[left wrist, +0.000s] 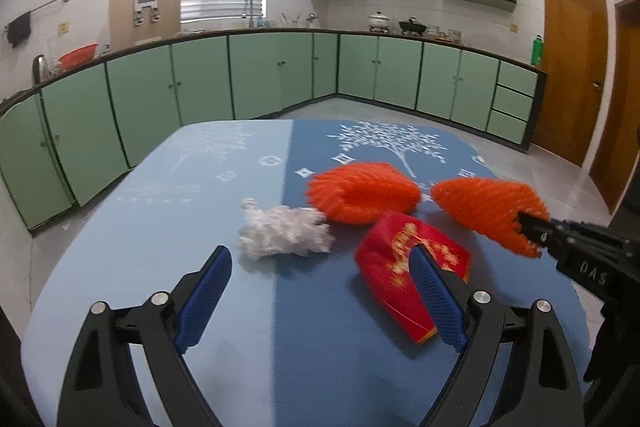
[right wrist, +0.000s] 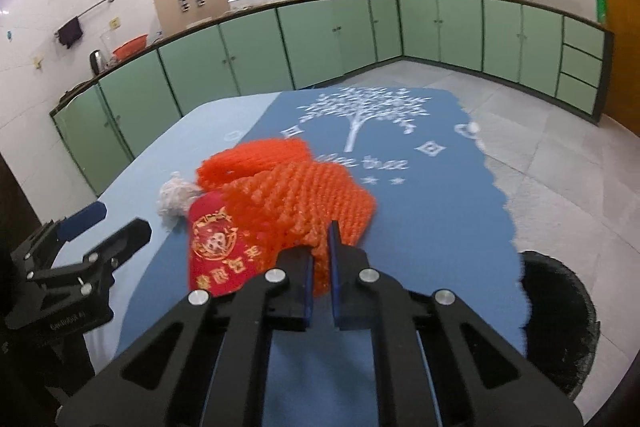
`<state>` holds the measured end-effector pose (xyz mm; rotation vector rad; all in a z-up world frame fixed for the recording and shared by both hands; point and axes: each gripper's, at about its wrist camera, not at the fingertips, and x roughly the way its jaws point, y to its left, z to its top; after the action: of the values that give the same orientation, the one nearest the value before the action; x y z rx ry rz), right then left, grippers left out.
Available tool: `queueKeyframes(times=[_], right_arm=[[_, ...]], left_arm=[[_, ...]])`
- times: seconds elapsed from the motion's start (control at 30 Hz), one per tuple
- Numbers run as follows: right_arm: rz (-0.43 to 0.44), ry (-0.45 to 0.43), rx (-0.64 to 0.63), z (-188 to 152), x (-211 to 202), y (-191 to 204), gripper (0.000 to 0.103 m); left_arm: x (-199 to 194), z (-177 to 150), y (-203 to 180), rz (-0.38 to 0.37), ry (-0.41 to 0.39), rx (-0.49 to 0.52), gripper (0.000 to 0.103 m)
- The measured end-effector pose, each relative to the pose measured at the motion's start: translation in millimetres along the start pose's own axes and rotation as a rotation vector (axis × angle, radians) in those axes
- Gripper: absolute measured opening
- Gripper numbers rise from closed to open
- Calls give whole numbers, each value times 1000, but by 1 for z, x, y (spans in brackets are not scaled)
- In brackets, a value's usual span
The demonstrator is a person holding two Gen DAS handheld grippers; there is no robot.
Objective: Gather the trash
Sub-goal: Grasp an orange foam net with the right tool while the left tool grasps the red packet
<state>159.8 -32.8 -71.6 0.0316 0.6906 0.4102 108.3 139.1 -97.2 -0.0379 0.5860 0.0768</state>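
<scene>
An orange foam net is pinched at its near end between the pressed-together fingers of the right gripper, just beside a red packet on the blue-clothed counter. A second orange foam net lies behind the packet, touching a white crumpled wad to its left. The left gripper hangs spread wide over the counter, one finger in front of the packet, holding nothing.
</scene>
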Motion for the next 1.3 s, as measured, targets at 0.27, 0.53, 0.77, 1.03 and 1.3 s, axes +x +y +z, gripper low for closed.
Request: queueKeyframes(times=[0.27,0.53,0.77,1.03,1.3], right_arm=[[-27,15,29,-12,-7,-26,6],[-11,28,33,-19,-9,-32,9],[-14,77,21,-29,-13,-38,46],[6,88,-19,-37,-27,-33,67],[5,89,-35,-37,-41,-28,68]], left_arm=[[21,-4,-32,-52,51,-4,88],[48,-5,-49,-105,129,-16,75],[52,-4,-52,-110,129,-42,50],[46,-4,-55,-99,98,-42,40],[39,-6,-51,-111,83,-46,36]])
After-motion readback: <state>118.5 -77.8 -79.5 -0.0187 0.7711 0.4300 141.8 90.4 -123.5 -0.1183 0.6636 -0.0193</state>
